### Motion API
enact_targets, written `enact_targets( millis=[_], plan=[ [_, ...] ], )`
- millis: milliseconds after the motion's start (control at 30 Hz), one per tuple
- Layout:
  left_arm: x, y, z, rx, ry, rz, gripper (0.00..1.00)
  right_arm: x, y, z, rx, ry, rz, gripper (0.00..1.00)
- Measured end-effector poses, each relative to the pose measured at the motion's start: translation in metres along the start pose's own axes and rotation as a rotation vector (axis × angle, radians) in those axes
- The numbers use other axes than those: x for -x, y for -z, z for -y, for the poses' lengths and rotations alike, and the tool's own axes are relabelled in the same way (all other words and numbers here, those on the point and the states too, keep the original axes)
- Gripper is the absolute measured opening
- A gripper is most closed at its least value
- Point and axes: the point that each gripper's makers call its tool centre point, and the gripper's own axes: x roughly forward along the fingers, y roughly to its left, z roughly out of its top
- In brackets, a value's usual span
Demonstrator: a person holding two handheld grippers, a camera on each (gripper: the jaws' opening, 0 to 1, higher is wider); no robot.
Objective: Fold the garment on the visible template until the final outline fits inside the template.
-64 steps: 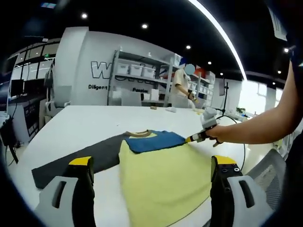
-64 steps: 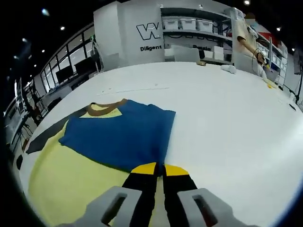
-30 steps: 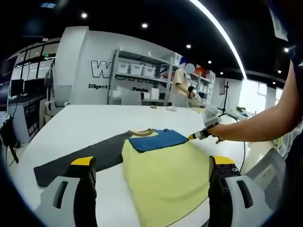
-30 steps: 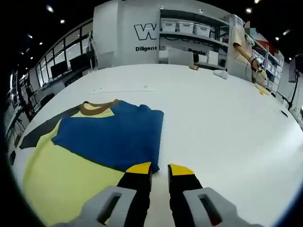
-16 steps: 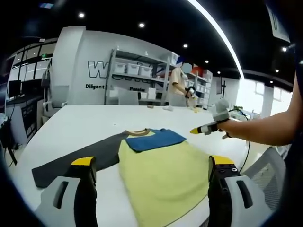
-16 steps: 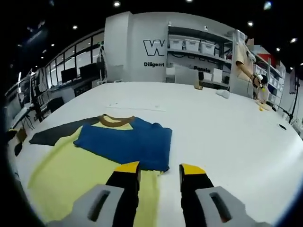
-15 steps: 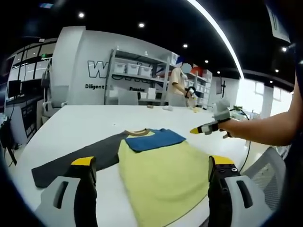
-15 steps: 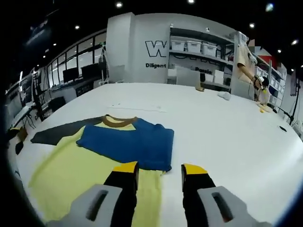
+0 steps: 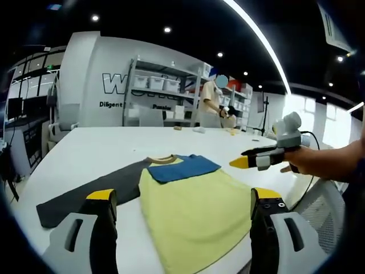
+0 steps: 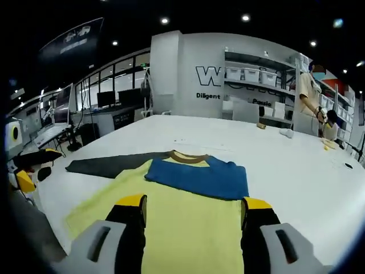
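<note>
While both grippers hang w/ jaws wide apart, holding nothing, the garment (image 9: pixel 182 200) lies flat mid-frame on the table (image 10: pixel 296 160). Unfolded dark sleeve (image 9: pixel 91 194) runs lower left; left gripper (image 9: pixel 181 228) looks nearer than right gripper (image 10: pixel 194 228).

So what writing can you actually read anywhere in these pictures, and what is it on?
"W": large letter on the white back wall, the rest hidden behind the shelving.
"Diligent": small word on the wall below it; the words after it are too blurred to read.
Garment and grippers: no text visible.
</note>
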Motion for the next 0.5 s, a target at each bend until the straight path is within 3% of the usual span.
enact_targets(
  millis=[267,300,500],
  plan=[
    [0.003,-0.003,-0.010,0.003,-0.026,0.002,0.90,0.021,0.008,-0.015,0.024,-0.006,0.011,0.66],
    [0.005,-0.005,-0.017,0.011,-0.045,0.009,0.90,0.021,0.010,-0.016,0.026,-0.014,-0.013,0.65],
    [0.018,-0.009,-0.061,0.043,-0.156,0.025,0.88,0.019,0.007,-0.015,0.039,-0.017,0.004,0.64]
  ],
)
